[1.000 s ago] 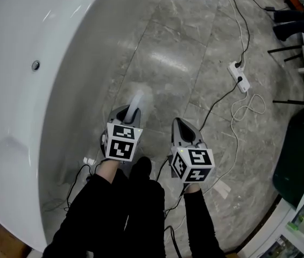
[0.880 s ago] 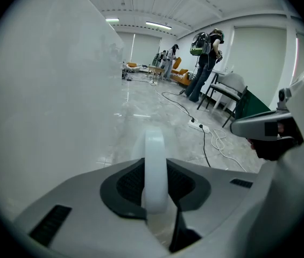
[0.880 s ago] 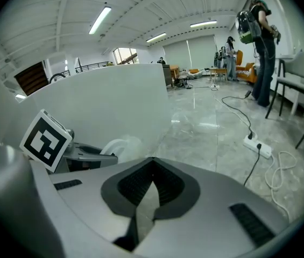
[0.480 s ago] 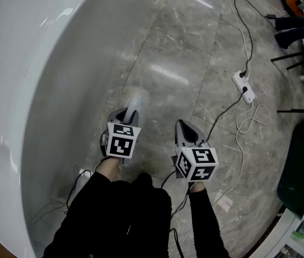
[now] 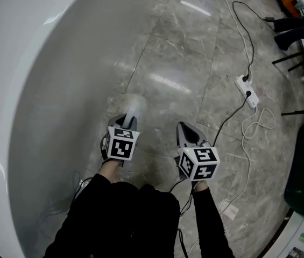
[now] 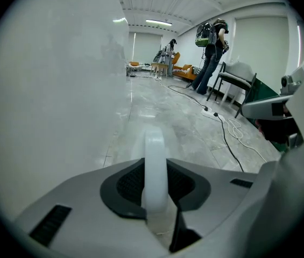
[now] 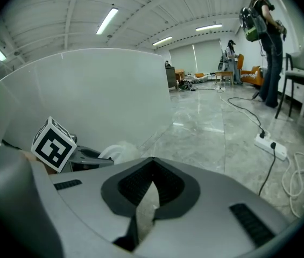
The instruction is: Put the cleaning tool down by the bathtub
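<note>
Almost down, not yet released

Gripped the white cleaning tool (image 6: 154,165) in the left gripper (image 5: 128,118), close beside the bathtub (image 5: 44,63) wall, above the floor (image 5: 195,74). Held nothing in the closed right gripper (image 5: 188,132). Remained: lowering, letting go.

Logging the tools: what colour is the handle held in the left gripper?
Translucent white handle, clearest in the left gripper view.
</note>
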`<state>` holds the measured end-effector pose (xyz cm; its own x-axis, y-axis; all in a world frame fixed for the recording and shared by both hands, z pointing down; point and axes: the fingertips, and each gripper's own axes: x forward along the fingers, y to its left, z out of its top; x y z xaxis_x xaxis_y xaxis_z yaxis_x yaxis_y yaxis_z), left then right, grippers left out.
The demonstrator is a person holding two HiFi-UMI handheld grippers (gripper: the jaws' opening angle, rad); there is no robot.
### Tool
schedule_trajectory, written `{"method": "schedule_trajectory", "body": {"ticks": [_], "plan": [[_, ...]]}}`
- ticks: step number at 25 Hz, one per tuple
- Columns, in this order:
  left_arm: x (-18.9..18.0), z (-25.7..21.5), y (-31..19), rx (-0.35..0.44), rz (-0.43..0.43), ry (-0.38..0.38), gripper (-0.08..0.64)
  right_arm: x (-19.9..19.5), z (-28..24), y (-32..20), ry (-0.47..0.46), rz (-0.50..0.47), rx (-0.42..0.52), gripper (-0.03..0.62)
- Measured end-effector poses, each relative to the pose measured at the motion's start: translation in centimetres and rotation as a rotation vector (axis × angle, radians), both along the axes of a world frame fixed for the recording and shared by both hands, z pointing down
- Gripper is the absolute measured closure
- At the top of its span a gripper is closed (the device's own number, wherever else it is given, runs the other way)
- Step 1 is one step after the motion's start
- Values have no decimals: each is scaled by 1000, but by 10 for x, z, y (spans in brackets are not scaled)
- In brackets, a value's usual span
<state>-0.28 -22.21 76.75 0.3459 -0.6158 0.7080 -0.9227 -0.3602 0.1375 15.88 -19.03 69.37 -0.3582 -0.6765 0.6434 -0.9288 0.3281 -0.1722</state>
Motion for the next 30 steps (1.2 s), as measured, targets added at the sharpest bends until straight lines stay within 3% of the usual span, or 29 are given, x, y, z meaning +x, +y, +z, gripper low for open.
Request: {"method": "schedule_trajectory", "body": {"ticks": [30], "plan": [[-12, 92, -13, -85, -34, -50, 466, -4, 66, -5, -8, -13, -6, 592]]}}
